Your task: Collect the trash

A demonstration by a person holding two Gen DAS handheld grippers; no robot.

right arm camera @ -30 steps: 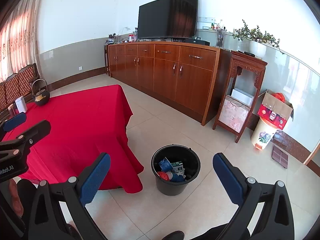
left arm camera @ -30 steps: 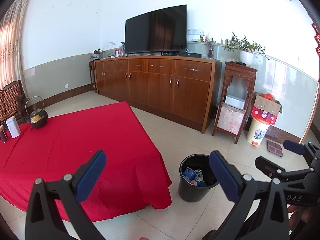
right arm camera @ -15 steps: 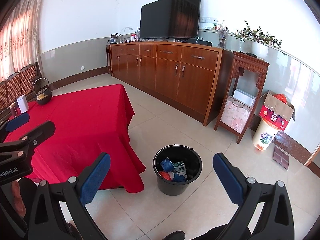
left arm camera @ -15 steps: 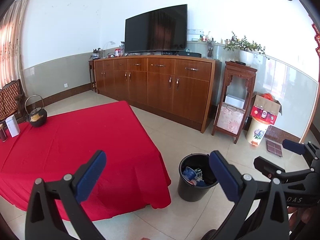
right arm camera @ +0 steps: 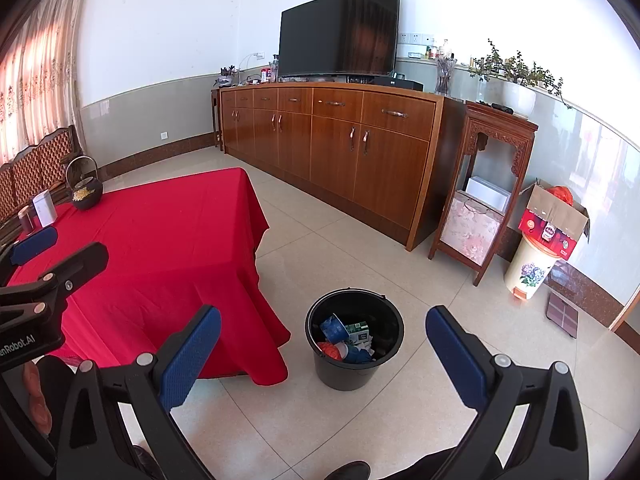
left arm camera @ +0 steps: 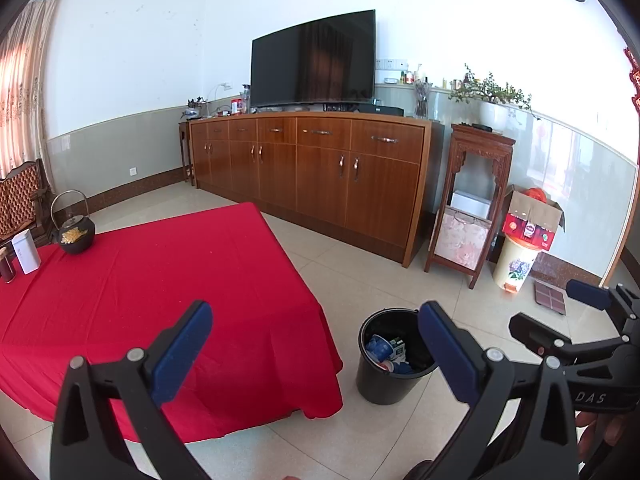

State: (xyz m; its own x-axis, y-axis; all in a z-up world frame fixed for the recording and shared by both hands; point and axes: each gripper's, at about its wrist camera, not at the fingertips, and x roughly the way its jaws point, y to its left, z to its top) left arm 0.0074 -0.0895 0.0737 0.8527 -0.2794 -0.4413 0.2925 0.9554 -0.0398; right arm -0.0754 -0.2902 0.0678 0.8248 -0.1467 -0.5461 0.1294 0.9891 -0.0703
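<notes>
A black trash bucket (right arm camera: 354,368) stands on the tiled floor beside the red-clothed table (right arm camera: 160,240). Inside it lie a blue cup (right arm camera: 333,327), a green carton (right arm camera: 357,330) and other scraps. The bucket (left arm camera: 376,384) also shows in the left wrist view, partly behind one blue fingertip. My left gripper (left arm camera: 316,350) is open and holds nothing, above the table's near corner. My right gripper (right arm camera: 323,350) is open and holds nothing, above the floor in front of the bucket. Each gripper appears at the edge of the other's view.
On the table's far end sit a black iron kettle (left arm camera: 76,232), a white box (left arm camera: 26,251) and a dark jar (left arm camera: 7,268). A long wooden sideboard (right arm camera: 332,148) with a television (right arm camera: 340,38) lines the wall. A carved stand (right arm camera: 484,196), a floral bin (right arm camera: 530,268) and a cardboard box (right arm camera: 554,216) stand at the right.
The right wrist view has shifted slightly, with the bucket and table sliding a little right in frame. Both grippers stay open.
</notes>
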